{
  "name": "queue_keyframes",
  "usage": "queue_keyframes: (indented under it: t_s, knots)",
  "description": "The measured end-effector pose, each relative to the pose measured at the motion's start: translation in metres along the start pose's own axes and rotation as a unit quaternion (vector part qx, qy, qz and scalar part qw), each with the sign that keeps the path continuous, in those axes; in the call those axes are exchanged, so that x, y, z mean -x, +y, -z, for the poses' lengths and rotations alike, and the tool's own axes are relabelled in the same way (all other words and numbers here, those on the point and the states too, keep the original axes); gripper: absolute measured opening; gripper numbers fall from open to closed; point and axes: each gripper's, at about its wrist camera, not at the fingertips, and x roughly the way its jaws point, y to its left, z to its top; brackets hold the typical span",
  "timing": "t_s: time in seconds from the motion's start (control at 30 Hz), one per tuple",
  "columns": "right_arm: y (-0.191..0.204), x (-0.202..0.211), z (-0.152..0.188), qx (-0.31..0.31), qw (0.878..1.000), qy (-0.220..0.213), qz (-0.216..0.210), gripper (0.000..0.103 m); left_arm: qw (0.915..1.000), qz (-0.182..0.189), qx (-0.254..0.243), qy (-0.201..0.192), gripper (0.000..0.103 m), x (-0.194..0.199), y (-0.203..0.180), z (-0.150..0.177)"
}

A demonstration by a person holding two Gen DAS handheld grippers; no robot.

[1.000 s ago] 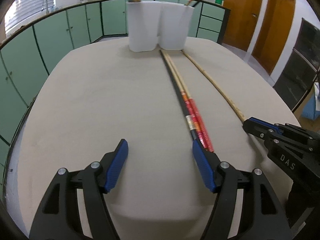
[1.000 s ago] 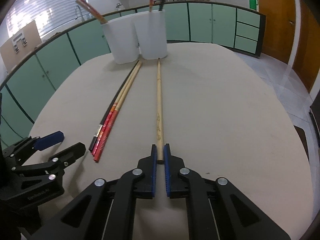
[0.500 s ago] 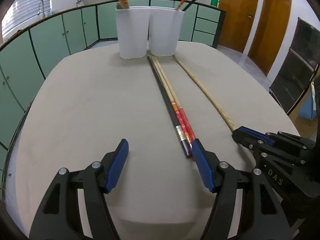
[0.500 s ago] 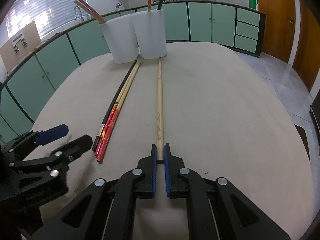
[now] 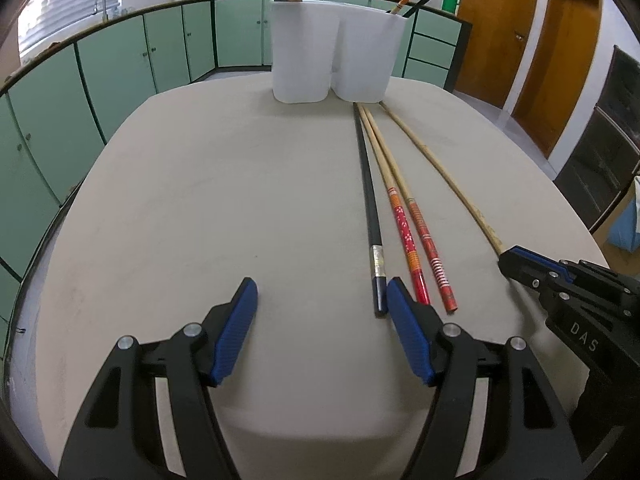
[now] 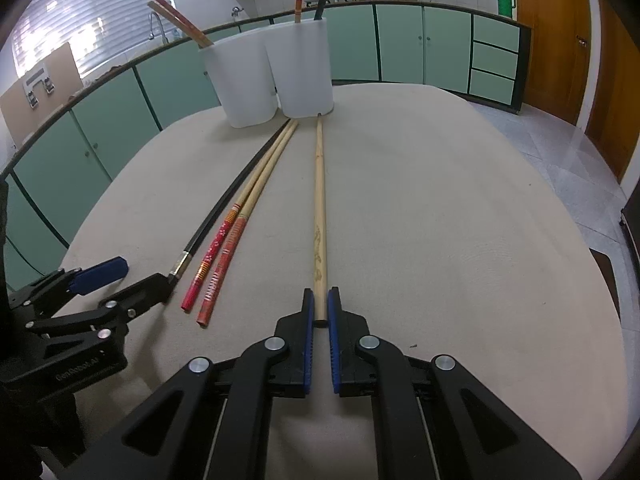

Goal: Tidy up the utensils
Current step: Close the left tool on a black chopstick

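Beige tabletop (image 6: 440, 208): right gripper (image 6: 318, 308) clamps plain bamboo chopstick (image 6: 319, 208); left gripper (image 5: 320, 300) gapes empty beside black chopstick (image 5: 370, 200). Next, likely lift toward white plastic holder (image 6: 298, 68).

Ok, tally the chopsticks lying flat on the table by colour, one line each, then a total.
Black: 1, the black chopstick, furthest from the right claw.
Red-handled: 2, the red-handled chopsticks side by side.
Plain wood: 1, the plain wooden chopstick, its near end pinched in the right claw.
Total: 4
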Motion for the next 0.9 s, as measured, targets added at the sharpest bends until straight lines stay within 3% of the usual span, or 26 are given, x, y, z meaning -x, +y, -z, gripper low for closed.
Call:
queue_keyframes:
  t_s: [0.17, 0.23, 0.3, 0.43, 0.5, 0.9]
  knots:
    - [0.001, -0.001, -0.001, 0.002, 1.0, 0.001, 0.001, 0.008, 0.9997, -0.009, -0.02, 0.005, 0.065, -0.003, -0.009, -0.001]
    - [0.001, -0.001, 0.0, 0.002, 1.0, 0.002, 0.001, 0.008, 0.9997, -0.008, -0.022, 0.003, 0.06, -0.003, -0.011, -0.001]
    - [0.001, -0.001, -0.001, 0.003, 1.0, 0.002, 0.003, 0.008, 0.9997, -0.006, -0.023, 0.001, 0.048, -0.002, -0.012, -0.001]
    - [0.005, -0.001, 0.0, 0.012, 1.0, 0.001, 0.013, 0.008, 0.9993, 0.009, -0.036, -0.001, 0.012, -0.001, -0.019, 0.001]
    - [0.005, -0.001, 0.0, 0.012, 1.0, 0.001, 0.011, 0.007, 0.9991, 0.011, -0.041, -0.001, 0.006, -0.001, -0.023, 0.002]
    - [0.001, 0.016, -0.001, 0.022, 0.999, -0.023, 0.012, 0.007, 0.9992, 0.016, -0.028, -0.024, 0.006, 0.02, -0.017, 0.004]
